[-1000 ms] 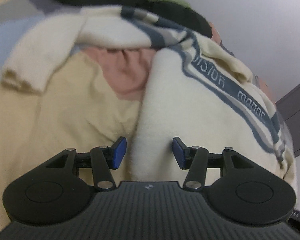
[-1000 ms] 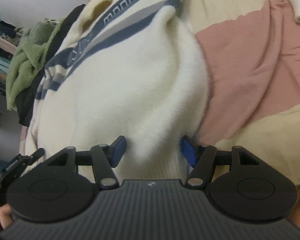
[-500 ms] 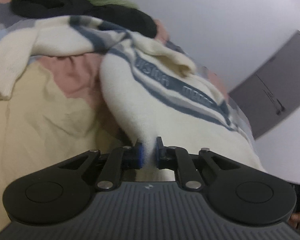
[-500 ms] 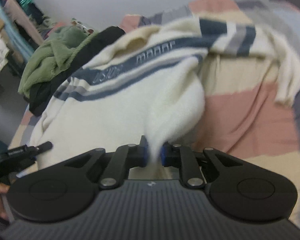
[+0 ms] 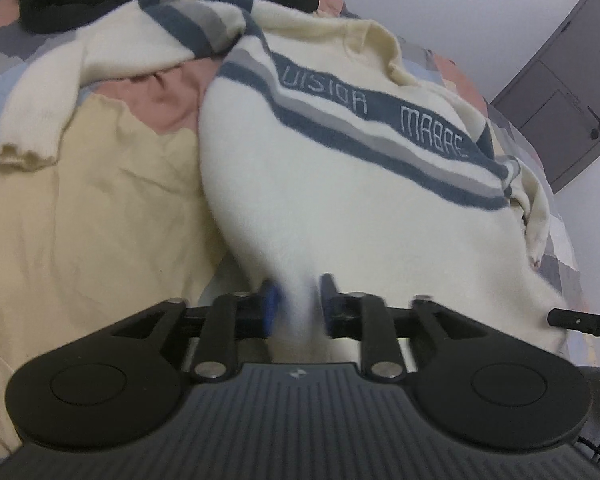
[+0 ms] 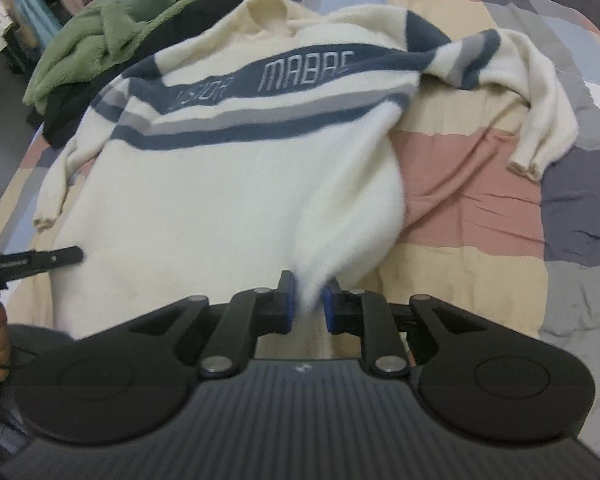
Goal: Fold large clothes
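Lying face up on the patchwork bedspread [image 6: 472, 184], the cream sweater [image 6: 204, 200] with its blue and grey chest stripes has one sleeve [image 6: 540, 120] flung out to the side, and a heap of green and black clothes [image 6: 100, 36] sits just beyond its collar. The left gripper [image 5: 296, 304] and the right gripper [image 6: 309, 306] each have a bunch of the sweater's hem between their blue fingers [image 6: 288, 300], and both pairs are opening around the cloth. No container shows.
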Motion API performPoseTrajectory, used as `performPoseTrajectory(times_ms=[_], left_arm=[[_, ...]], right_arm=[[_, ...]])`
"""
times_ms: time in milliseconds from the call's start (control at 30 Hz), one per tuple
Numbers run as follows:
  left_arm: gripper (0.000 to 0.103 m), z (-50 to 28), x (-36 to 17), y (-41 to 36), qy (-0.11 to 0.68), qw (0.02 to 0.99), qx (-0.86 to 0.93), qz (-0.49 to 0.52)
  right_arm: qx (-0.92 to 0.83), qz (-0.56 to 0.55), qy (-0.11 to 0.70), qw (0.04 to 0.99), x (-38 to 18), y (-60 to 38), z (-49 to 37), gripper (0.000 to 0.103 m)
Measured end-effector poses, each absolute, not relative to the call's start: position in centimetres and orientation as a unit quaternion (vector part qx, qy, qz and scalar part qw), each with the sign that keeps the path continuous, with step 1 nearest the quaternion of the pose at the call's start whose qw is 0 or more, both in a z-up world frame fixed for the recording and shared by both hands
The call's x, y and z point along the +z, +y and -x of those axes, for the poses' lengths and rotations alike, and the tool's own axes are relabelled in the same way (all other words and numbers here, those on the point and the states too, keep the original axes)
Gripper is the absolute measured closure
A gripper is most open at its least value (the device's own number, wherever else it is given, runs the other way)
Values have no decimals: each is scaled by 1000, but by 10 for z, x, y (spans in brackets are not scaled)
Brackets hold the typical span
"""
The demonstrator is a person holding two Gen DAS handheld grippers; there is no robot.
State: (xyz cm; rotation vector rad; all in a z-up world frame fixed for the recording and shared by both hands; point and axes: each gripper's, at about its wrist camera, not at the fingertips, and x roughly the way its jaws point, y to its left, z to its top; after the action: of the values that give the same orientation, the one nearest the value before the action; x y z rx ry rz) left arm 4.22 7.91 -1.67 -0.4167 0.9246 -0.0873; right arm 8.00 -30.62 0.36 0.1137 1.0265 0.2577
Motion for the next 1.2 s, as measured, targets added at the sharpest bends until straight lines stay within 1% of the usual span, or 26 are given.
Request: performPoseTrajectory(times_ms=[33,67,133,300,433,533,600,733,867,1067,1200], left_arm=[[55,-42,-14,80,438,875,-39,201],[52,-39,-12,81,430,879,-38,204],[51,-38,-2,79,414,887,-35,204],[49,-64,26,62,374,908,-41,187],[49,-106,32,45,347,919,-58,176],[49,-136,21,38,341,922,-65,173],[49,-151,10,33,337,927,-62,152],[49,-171,-15,32,336,929,-64,142],[49,-189,-37,39,329,933,-61,132],[49,-212,-64,58,332,927,-63,162],[49,-220,-71,64,321,929,-71,167]], right_arm=[[118,-59,490,861,4,-308,-80,71],[114,-64,490,862,6,-310,-81,57],[104,-66,477,870,13,-313,-76,45],[108,-65,424,897,35,-316,-89,45],[118,-70,384,913,38,-304,-132,45],[125,-57,355,925,34,-289,-174,45],[127,-50,344,929,26,-279,-206,45],[130,-44,338,931,5,-255,-268,45],[121,-6,322,939,-20,-227,-324,45],[114,39,293,948,-47,-196,-404,45],[81,88,295,948,-69,-183,-445,45]])
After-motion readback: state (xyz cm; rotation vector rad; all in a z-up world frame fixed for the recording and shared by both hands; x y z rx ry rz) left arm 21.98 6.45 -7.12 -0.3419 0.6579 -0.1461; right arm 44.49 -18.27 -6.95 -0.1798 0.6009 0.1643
